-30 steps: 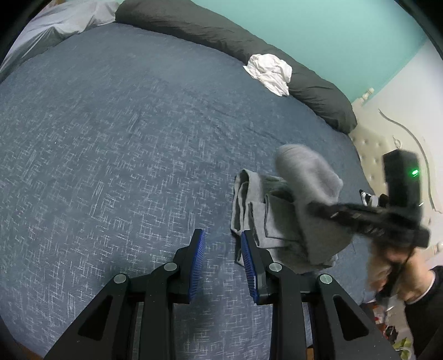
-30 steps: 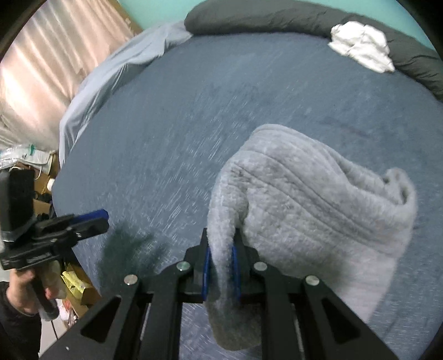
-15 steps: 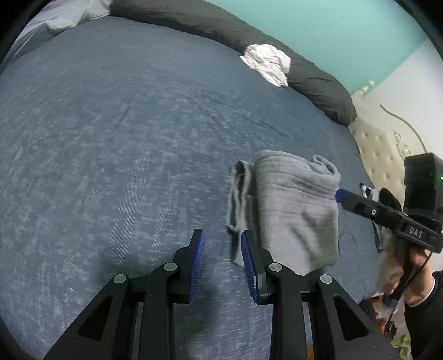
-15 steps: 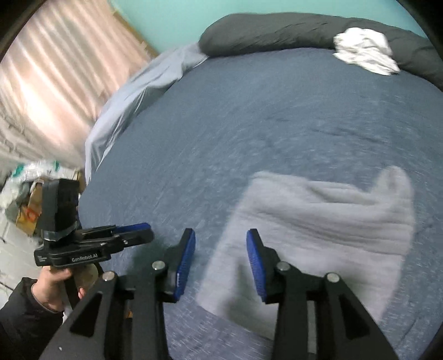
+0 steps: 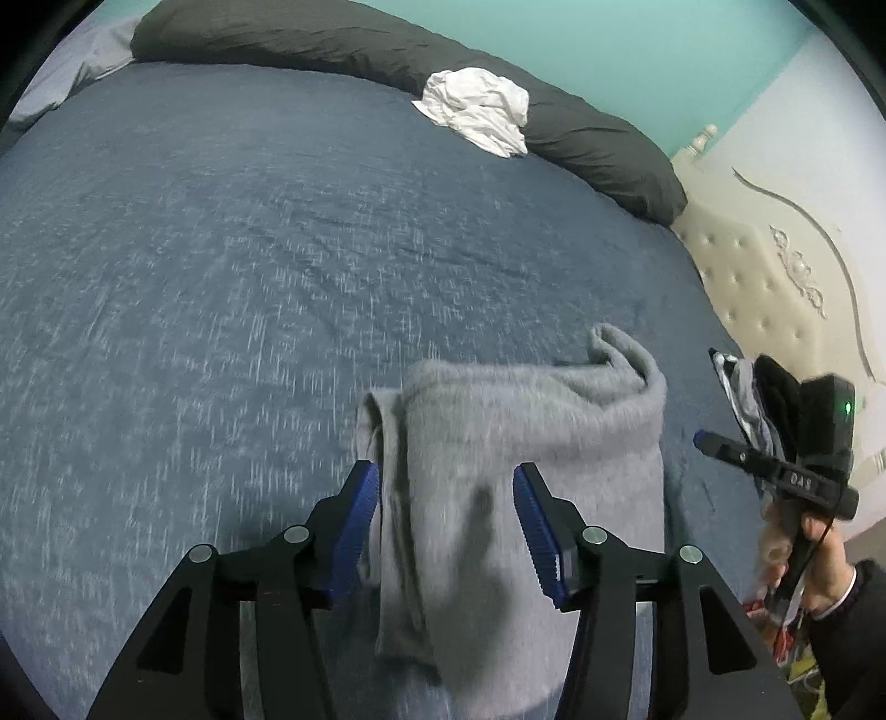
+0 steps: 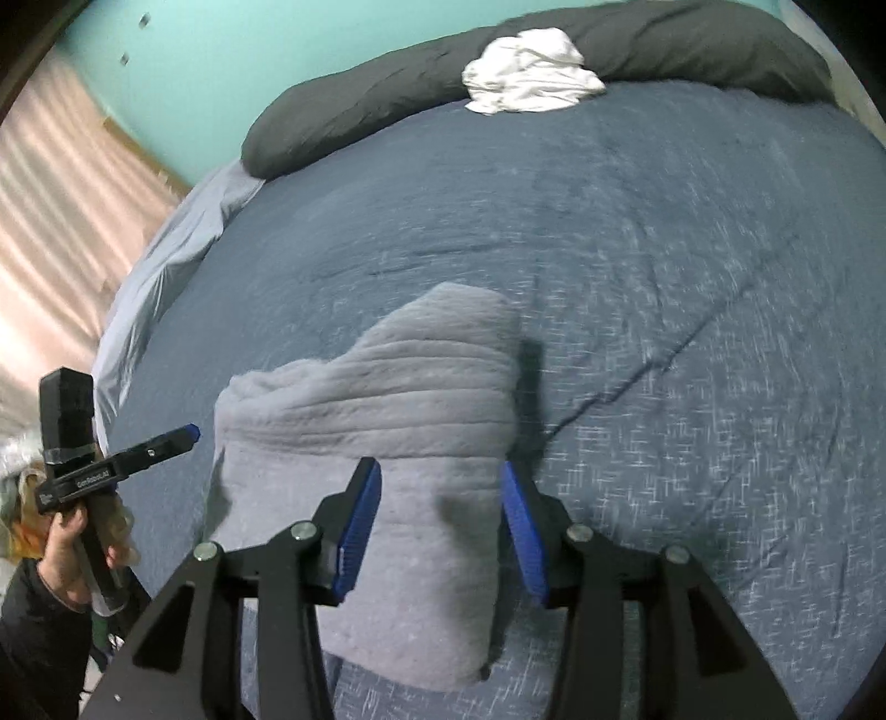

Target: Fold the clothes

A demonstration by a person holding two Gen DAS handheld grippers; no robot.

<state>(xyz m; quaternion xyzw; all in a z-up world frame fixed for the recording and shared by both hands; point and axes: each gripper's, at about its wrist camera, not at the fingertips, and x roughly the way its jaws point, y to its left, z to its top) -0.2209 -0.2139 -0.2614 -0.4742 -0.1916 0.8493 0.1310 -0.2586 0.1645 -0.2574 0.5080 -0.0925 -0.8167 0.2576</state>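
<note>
— Where's the garment?

— The folded grey garment (image 5: 531,476) lies on the blue bed (image 5: 221,266), under both my claws.

— Holding it?

— No. My left claw (image 5: 446,520) and right claw (image 6: 440,515) have just been opening; both stand apart, pads off the cloth.

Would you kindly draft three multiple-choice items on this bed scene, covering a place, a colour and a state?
1. Where does the white garment lie?
A. On the dark bolster
B. On the floor
C. Under the grey garment

2. What colour is the folded garment nearest the claws?
A. Red
B. Grey
C. Green

3. How does the right claw stand?
A. Clamped on the white garment
C. Shut on nothing
B. Open, gripping nothing

Key: 1 A, it rests against the dark bolster at the far edge of the bed. 2 B, its cloth is plainly grey. 3 B, its blue pads stand apart over the grey cloth, having just been opening.
</note>
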